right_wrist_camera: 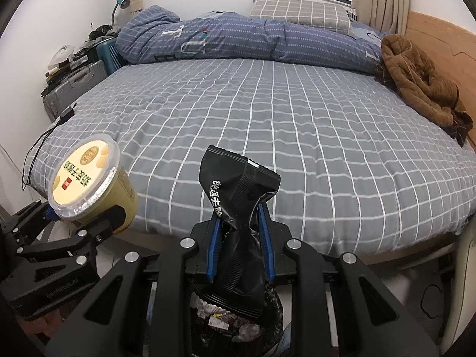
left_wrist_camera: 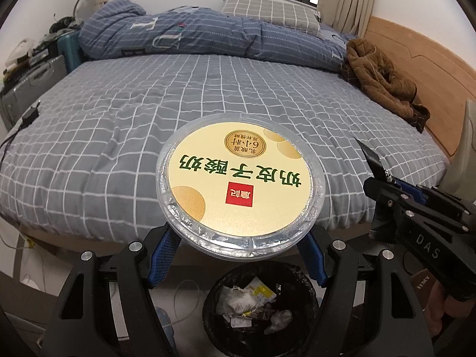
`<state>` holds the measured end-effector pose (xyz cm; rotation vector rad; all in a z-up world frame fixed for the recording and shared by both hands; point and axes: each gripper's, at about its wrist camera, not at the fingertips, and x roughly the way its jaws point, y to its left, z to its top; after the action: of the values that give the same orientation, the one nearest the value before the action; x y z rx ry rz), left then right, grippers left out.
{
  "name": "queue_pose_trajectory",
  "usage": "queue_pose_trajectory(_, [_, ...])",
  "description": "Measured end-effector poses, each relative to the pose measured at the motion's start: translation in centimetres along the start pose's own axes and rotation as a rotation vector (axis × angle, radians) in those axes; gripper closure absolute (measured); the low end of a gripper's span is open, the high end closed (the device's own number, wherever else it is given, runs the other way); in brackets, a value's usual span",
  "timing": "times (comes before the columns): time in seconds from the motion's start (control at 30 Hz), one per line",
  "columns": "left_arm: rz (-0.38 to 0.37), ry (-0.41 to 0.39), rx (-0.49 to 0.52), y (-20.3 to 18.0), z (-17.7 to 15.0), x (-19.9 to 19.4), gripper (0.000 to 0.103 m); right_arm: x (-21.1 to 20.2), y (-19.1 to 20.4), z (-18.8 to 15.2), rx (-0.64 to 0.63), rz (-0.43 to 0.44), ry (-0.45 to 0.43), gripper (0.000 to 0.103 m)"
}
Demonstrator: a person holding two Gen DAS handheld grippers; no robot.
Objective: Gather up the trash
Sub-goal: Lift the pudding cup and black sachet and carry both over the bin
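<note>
My left gripper (left_wrist_camera: 239, 250) is shut on a round yoghurt tub (left_wrist_camera: 239, 184) with a yellow lid and green lettering. It holds the tub over a black trash bin (left_wrist_camera: 261, 306) with wrappers inside. The tub also shows in the right wrist view (right_wrist_camera: 86, 178), at the left. My right gripper (right_wrist_camera: 240, 238) is shut on a crumpled black snack wrapper (right_wrist_camera: 238, 202) with white lettering, held upright above the bin (right_wrist_camera: 235, 324). The right gripper shows in the left wrist view (left_wrist_camera: 383, 196) at the right, with the wrapper's tip (left_wrist_camera: 370, 156) sticking up.
A bed with a grey checked sheet (left_wrist_camera: 148, 113) fills the view ahead. A blue quilt (left_wrist_camera: 178, 32), a pillow (left_wrist_camera: 267, 9) and a brown garment (left_wrist_camera: 383, 80) lie at its far side. A grey suitcase (left_wrist_camera: 26, 89) stands left of the bed. A wooden headboard (left_wrist_camera: 422, 59) runs along the right.
</note>
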<state>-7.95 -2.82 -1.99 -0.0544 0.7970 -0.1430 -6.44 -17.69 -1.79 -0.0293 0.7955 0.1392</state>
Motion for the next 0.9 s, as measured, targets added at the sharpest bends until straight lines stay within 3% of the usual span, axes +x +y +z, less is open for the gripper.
queue_pose_trajectory(0.5, [0.019, 0.042, -0.029, 0.5, -4.2, -1.7, 0.033, -1.2, 1.1, -4.2, 0.004, 0.011, 0.055, 0.080])
queue_pose_trajectory(0.9, [0.043, 0.159, -0.052, 1.0, -9.2, -0.9, 0.033, -0.1, 0.8, -8.9, -0.004, 0.002, 0.165, 0.080])
